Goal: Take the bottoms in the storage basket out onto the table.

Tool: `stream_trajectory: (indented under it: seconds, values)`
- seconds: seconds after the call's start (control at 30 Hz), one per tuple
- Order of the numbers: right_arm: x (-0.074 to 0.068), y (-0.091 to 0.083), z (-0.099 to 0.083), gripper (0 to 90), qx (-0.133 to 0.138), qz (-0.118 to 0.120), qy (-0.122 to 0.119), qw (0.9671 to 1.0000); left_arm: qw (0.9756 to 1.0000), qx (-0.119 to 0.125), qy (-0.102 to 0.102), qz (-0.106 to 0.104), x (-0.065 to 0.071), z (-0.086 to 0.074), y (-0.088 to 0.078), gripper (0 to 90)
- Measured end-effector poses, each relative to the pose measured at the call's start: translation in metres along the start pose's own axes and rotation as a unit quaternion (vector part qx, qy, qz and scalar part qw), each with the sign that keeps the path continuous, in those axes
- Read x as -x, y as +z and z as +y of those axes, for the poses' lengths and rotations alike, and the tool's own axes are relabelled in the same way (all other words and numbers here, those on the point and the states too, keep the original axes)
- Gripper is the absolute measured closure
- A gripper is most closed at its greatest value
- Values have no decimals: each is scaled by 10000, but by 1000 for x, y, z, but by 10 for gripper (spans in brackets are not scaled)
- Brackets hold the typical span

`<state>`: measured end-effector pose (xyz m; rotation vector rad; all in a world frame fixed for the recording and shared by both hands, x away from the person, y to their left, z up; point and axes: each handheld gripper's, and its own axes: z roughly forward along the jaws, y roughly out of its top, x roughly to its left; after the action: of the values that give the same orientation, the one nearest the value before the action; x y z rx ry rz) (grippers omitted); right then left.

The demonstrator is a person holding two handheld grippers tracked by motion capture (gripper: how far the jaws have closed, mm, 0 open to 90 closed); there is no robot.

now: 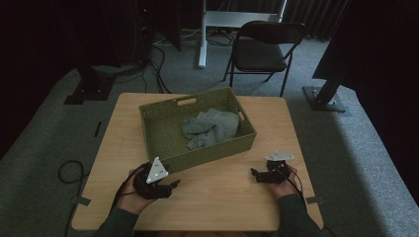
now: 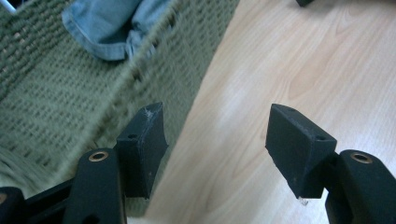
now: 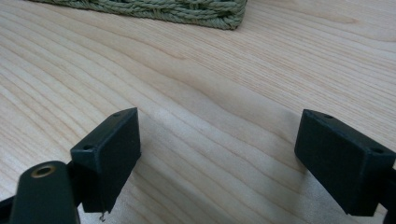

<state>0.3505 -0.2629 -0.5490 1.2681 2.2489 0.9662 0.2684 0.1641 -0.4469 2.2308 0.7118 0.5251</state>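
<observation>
High view: a green woven basket (image 1: 163, 129) sits in the middle of the wooden worktop (image 1: 222, 190), turned a little askew, with a crumpled blue-grey cloth (image 1: 210, 129) lying inside it toward its right half. The left tool (image 1: 170, 185) is held just in front of the basket's near-left corner, its grey three-cornered plate facing up, with a hand (image 1: 129, 193) wrapped around its body. In the left gripper view the tool's two black jaws stand spread with nothing between them; one jaw is against the basket's woven wall (image 2: 84, 88), the other over bare worktop (image 2: 289, 60), and the denim-like cloth (image 2: 112, 25) shows past the rim. The right tool (image 1: 257, 175) is near the worktop's front right, well apart from the basket's near-right corner, held by the other hand (image 1: 286, 183). In the right gripper view its jaws are likewise spread wide over bare wood (image 3: 205, 93), pinching nothing, with the basket's corner (image 3: 187, 10) at the top edge. Behind the worktop a dark folding chair (image 1: 264, 47) stands on grey carpet.
</observation>
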Motion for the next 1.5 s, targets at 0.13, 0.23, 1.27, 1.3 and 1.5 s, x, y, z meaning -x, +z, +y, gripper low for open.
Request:
stream_trajectory:
  seconds: [0.13, 0.23, 1.27, 1.3, 1.5]
  values:
    - [0, 0, 0, 143, 2, 4, -4, 10000, 10000, 54, -15, -27, -6, 11, 0, 389]
    - [0, 0, 0, 143, 2, 6, -5, 10000, 9998, 107, -97, -102, -12, 18, 2, 398]
    - [1, 0, 0, 147, -8, 12, -4, 10000, 9992, 310, -60, -239, -42, 75, 22, 434]
    - [1, 0, 0, 150, -1, 5, 2, 10000, 9993, 302, -43, -232, -42, 77, 23, 434]
    - [1, 0, 0, 150, 0, 7, -1, 10000, 9995, 252, -7, -190, -46, 85, 32, 435]
